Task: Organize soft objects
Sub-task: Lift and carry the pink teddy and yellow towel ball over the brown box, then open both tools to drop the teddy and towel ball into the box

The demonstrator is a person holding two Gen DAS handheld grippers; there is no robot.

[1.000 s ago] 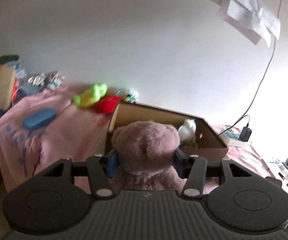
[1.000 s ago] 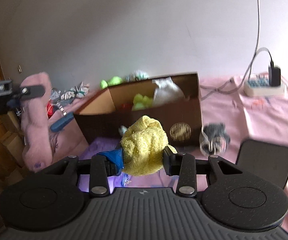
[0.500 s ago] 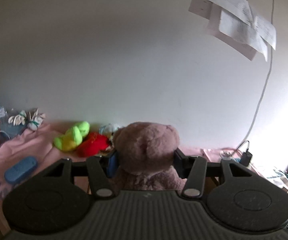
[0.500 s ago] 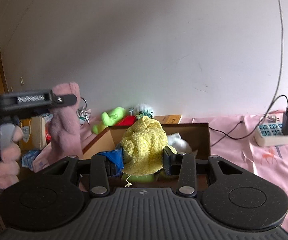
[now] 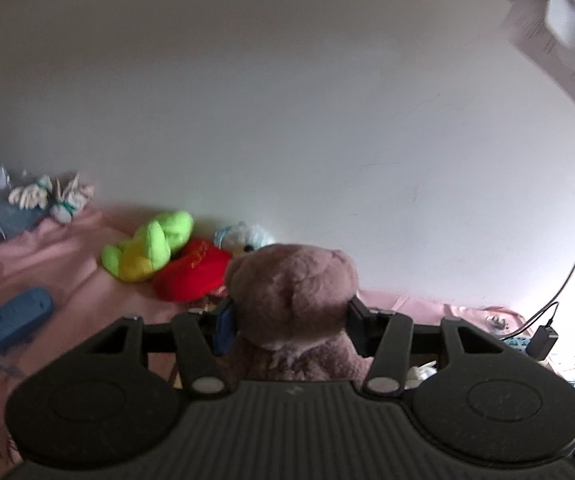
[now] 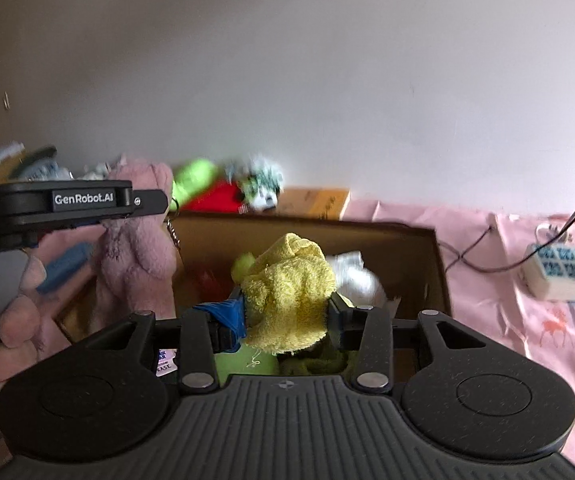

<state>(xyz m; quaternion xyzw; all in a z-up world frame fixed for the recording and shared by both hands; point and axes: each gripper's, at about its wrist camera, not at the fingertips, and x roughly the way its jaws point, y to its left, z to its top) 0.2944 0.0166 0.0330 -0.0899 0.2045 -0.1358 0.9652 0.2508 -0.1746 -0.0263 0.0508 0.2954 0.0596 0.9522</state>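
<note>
The left gripper (image 5: 291, 320) clamped a pink teddy bear (image 5: 293, 304) by the head; a green plush (image 5: 147, 246) and a red one (image 5: 193, 276) lay at ten o'clock. Only the right wrist view showed the cardboard box (image 6: 431, 264) beneath — and "GenRobot.AI" printed on the left gripper's side. The right gripper (image 6: 287, 316), its jaws just having widened, held a yellow towel (image 6: 287, 292) over the box.

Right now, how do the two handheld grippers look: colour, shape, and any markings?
Both grippers are matte black plastic. Each has a ribbed body, two round discs at the sides and angled link arms with silver pivot pins. The left gripper and the right gripper each carry a blue pad on the left finger. Seen from the side, the left gripper bears white "GenRobot.AI" lettering. No sleeves show.
</note>
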